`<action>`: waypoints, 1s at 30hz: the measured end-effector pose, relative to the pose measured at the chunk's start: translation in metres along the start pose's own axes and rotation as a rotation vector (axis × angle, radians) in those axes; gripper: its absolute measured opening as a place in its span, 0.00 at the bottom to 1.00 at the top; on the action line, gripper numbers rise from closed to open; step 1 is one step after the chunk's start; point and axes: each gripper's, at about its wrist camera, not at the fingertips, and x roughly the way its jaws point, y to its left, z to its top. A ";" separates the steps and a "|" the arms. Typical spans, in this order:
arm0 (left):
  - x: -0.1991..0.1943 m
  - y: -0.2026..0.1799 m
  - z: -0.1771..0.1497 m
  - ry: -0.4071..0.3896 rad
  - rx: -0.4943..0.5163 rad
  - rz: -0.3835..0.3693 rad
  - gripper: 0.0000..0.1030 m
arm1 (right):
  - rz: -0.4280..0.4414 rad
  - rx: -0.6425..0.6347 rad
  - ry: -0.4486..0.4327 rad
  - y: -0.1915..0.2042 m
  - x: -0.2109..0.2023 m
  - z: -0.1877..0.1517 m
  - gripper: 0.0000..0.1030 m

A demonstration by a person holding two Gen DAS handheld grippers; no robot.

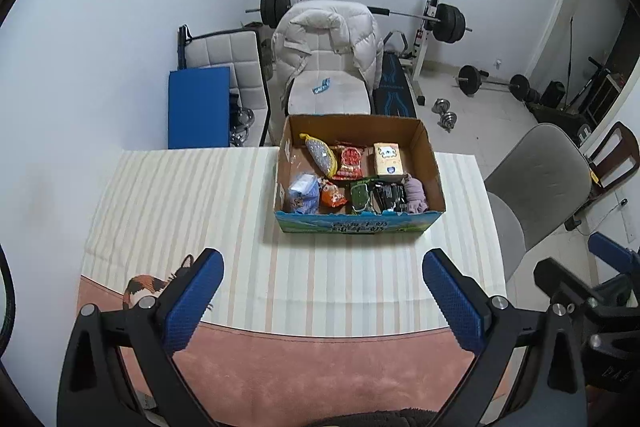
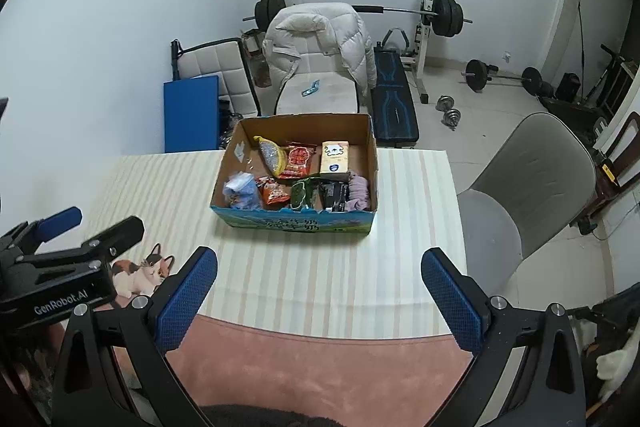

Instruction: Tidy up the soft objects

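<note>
Hovering side by side over the near table (image 1: 320,267) edge, the left gripper (image 1: 322,301) and right gripper (image 2: 318,297) gape empty, likely poised to reach the box (image 1: 356,227) holding packets and a sock (image 1: 416,193).

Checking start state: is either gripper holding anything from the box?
No: the left gripper and right gripper are both open and empty, short of the box.

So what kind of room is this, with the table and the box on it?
Probably a room at home used as a gym. A barbell rests on a rack behind the chair with a puffy jacket, dumbbells lie on the floor, and a weight bench stands nearby.
</note>
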 end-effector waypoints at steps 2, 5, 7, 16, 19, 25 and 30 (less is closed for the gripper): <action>-0.005 0.001 0.000 -0.007 -0.002 0.000 0.99 | 0.006 -0.003 0.002 0.002 -0.007 -0.002 1.00; -0.008 0.003 0.002 -0.021 -0.010 -0.003 0.99 | -0.001 -0.015 -0.007 0.007 -0.014 -0.002 1.00; -0.010 0.005 0.003 -0.033 -0.012 0.000 0.99 | -0.008 -0.018 -0.020 0.009 -0.019 -0.001 1.00; -0.007 0.003 0.010 -0.058 -0.010 0.008 0.99 | -0.042 0.012 -0.082 0.007 -0.023 0.017 1.00; -0.003 0.003 0.013 -0.055 -0.009 0.016 0.99 | -0.053 0.026 -0.078 0.005 -0.019 0.021 1.00; 0.007 0.005 0.020 -0.052 -0.013 0.022 0.99 | -0.076 0.018 -0.081 0.005 -0.012 0.027 1.00; 0.009 0.006 0.023 -0.053 -0.014 0.022 0.99 | -0.082 0.012 -0.086 0.005 -0.010 0.031 1.00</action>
